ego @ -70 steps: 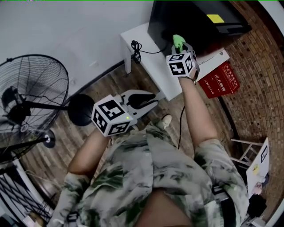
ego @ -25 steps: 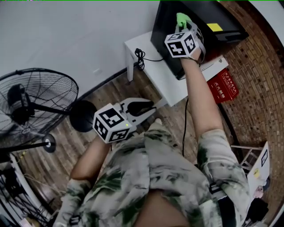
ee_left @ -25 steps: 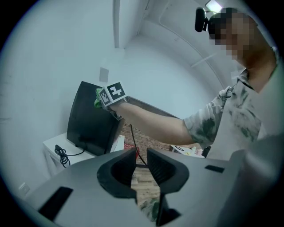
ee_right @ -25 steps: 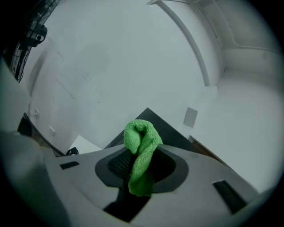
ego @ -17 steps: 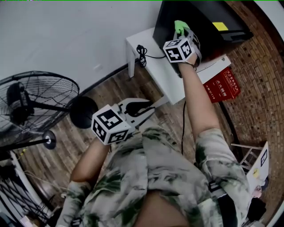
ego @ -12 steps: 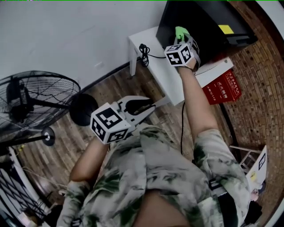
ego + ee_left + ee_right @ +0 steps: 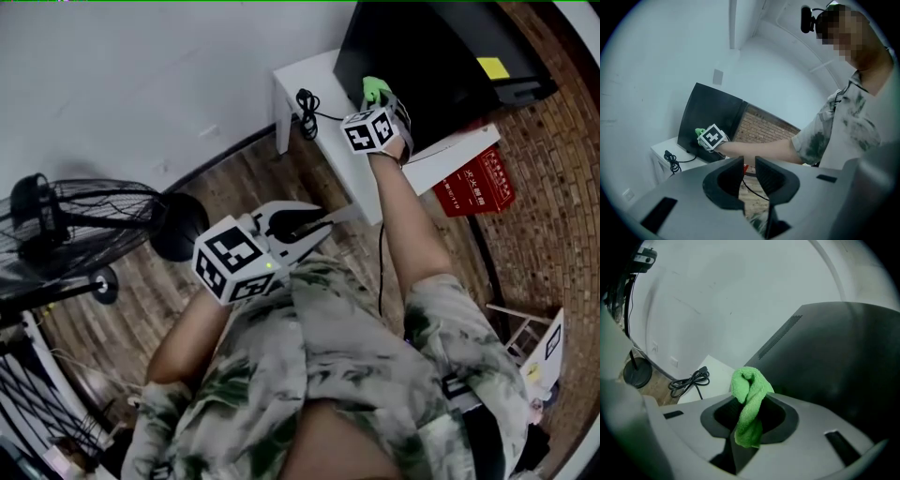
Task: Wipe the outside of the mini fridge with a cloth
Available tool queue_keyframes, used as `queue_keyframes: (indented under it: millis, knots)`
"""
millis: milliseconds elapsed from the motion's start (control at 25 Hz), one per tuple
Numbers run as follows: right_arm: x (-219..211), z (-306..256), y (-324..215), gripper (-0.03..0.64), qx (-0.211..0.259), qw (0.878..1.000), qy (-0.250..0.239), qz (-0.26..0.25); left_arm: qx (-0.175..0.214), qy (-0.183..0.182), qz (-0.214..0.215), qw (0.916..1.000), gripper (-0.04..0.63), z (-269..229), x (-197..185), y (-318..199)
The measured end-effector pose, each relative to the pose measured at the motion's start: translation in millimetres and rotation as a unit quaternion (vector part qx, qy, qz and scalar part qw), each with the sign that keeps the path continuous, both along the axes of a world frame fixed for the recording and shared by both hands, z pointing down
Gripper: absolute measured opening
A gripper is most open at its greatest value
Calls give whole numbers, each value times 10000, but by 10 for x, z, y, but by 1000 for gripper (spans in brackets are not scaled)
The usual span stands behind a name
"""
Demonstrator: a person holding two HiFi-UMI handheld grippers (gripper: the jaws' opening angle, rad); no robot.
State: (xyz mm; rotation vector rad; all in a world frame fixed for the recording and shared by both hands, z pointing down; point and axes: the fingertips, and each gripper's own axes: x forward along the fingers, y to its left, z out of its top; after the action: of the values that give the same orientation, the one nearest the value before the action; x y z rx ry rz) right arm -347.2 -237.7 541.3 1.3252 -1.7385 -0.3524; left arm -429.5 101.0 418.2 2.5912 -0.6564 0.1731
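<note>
The black mini fridge stands on a low white table against the wall. My right gripper is shut on a green cloth, and the cloth is pressed to the fridge's dark side face. In the right gripper view the cloth bunches up between the jaws, with the fridge filling the right side. My left gripper is held near the person's torso, away from the fridge. Its jaws stand almost together with only a thin slit and nothing between them.
A coiled black power cable lies on the table beside the fridge. A red box sits on the floor to the table's right. A large standing fan occupies the left on the wood floor. A brick surface runs along the right.
My right gripper has slid the green cloth down the fridge's face, from near its top edge towards the table. The left gripper has stayed where it was.
</note>
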Motion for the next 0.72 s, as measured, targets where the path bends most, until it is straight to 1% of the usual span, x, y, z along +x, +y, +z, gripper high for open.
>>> queue_keyframes:
  millis: [240, 560, 640, 720]
  knots:
    - [-17, 354, -57, 114, -333, 9994, 47, 7, -75, 28, -52, 10000, 75, 22, -35, -96]
    - [-20, 852, -104, 115, -918, 9957, 93, 15, -179, 62, -171, 9997, 75, 127, -83, -173]
    - [-38, 868, -93, 115, -965, 9953, 56, 9, -206, 65, -178, 9996, 75, 150, -91, -181]
    - [-90, 758, -80, 115, -894, 9960, -38, -48, -218, 69, -179, 9996, 75, 160, -89, -191]
